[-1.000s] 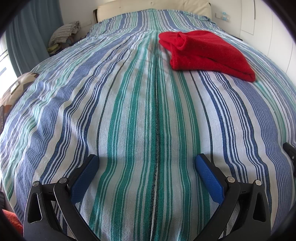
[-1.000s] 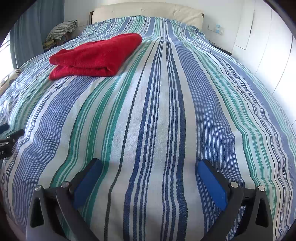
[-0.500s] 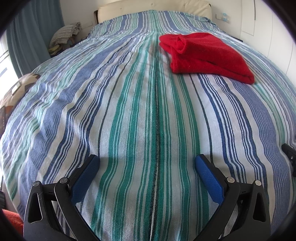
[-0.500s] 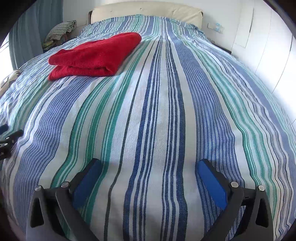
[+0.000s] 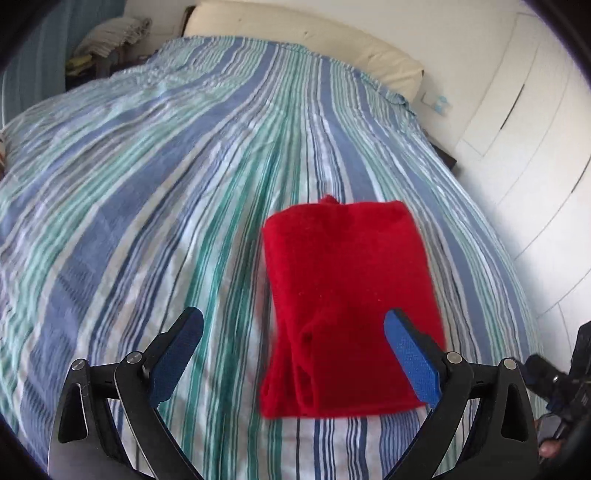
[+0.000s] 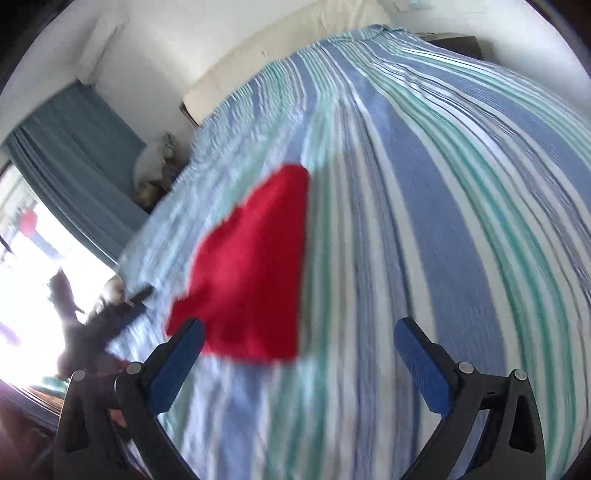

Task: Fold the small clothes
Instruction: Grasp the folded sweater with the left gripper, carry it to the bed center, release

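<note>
Folded red garment lies on the striped bedspread; both hand-held grippers spread, nothing pinched

Left hand-held gripper: blue pads wide apart, poised over the near edge of the folded red garment, which sits between them in the left wrist view; contact cannot be judged. Right hand-held gripper: fingers equally spread, above bare bedspread, with the garment ahead and to its left, its near corner just beside the left pad. Right wrist view is heavily motion-blurred. No containers in either view. Cream headboard at the far end of the bed, blue curtain by the bright window, a pile of pale linens beside the bed, white cabinet doors to the right
</note>
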Demonstrator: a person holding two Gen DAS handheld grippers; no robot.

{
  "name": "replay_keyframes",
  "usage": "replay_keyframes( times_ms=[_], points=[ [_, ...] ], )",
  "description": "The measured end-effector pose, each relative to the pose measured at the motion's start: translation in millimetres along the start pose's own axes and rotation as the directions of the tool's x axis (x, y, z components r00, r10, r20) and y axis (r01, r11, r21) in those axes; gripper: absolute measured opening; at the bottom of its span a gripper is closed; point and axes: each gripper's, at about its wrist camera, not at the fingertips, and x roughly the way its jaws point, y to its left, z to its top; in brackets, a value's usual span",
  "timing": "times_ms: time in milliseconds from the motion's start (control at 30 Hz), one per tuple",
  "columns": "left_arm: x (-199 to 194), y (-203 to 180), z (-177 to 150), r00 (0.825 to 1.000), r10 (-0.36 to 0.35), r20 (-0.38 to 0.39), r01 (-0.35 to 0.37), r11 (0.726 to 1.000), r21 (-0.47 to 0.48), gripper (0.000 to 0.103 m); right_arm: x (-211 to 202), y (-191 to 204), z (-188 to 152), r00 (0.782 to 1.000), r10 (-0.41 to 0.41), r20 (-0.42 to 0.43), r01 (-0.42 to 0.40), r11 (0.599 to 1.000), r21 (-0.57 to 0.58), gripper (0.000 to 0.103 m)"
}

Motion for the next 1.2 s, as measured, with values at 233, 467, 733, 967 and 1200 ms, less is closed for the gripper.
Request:
replay_keyframes(
  times_ms=[233,467,733,967,1200],
  points=[
    [61,22,2,0.986,0.004,-0.164,-0.011,0.999,-0.043,0.098,114,-5,43,0.991,0.105,-0.084,-0.097,0.991,0.097,0.083],
    [74,-1,-5,0.957,-0.173,-0.234,0.165,0.985,-0.053,0.034,174,24,27,0.983,0.078,-0.167,-0.078,0.997,0.009,0.041],
    [-25,-31,37,0.970,-0.237,-0.050,0.239,0.970,0.044,0.025,89,102,69,0.998,0.054,0.037,-0.041,0.958,-0.285,0.034],
    [-39,-44,44,0.973,-0.207,-0.103,0.213,0.976,0.045,0.050,50,113,88,0.997,0.037,0.065,-0.019,0.967,-0.253,0.057],
    [-70,-30,-82,0.986,0.130,-0.100,-0.106,0.971,0.216,0.070,16,44,-20,0.973,-0.223,-0.053,0.194,0.924,-0.331,0.084]
  ],
)
